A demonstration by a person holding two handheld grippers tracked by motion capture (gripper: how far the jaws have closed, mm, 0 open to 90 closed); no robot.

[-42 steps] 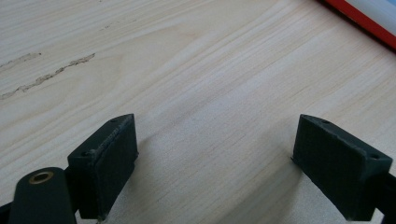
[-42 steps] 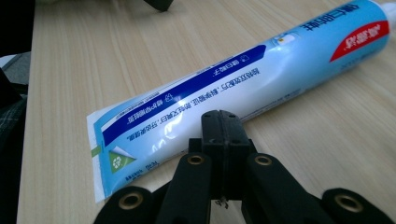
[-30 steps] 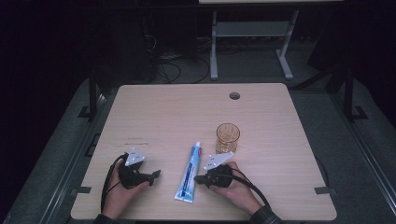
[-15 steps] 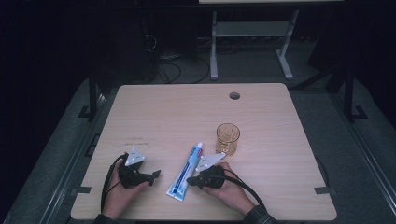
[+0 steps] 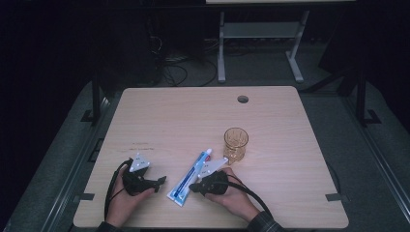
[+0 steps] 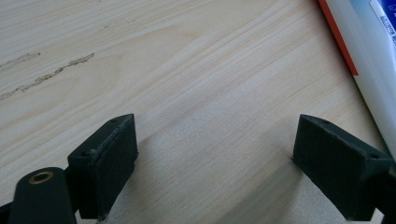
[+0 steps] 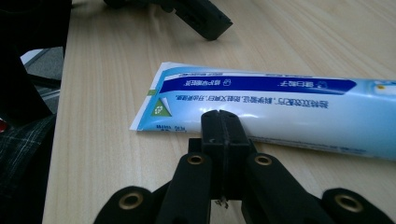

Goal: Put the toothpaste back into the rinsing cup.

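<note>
A blue and white toothpaste tube (image 5: 190, 177) lies slanted on the wooden table (image 5: 193, 116), its cap toward a glass. My right gripper (image 5: 194, 187) is shut with nothing between its jaws. In the right gripper view its closed tip (image 7: 223, 125) sits against the long side of the tube (image 7: 280, 107), near the flat crimped end. My left gripper (image 5: 159, 182) rests on the table left of the tube and is open. In the left gripper view its jaws (image 6: 224, 158) stand wide apart over bare wood, with the tube (image 6: 369, 56) at the right edge.
An amber drinking glass (image 5: 235, 142) stands upright just beyond the right hand. A round cable hole (image 5: 242, 99) sits near the table's far edge. The left gripper (image 7: 201, 16) shows beyond the tube in the right gripper view. A white table frame (image 5: 261, 34) stands on the floor behind.
The right gripper has moved left, and the tube's crimped end has swung left with it, so the tube now lies more slanted. The left gripper has stayed put.
</note>
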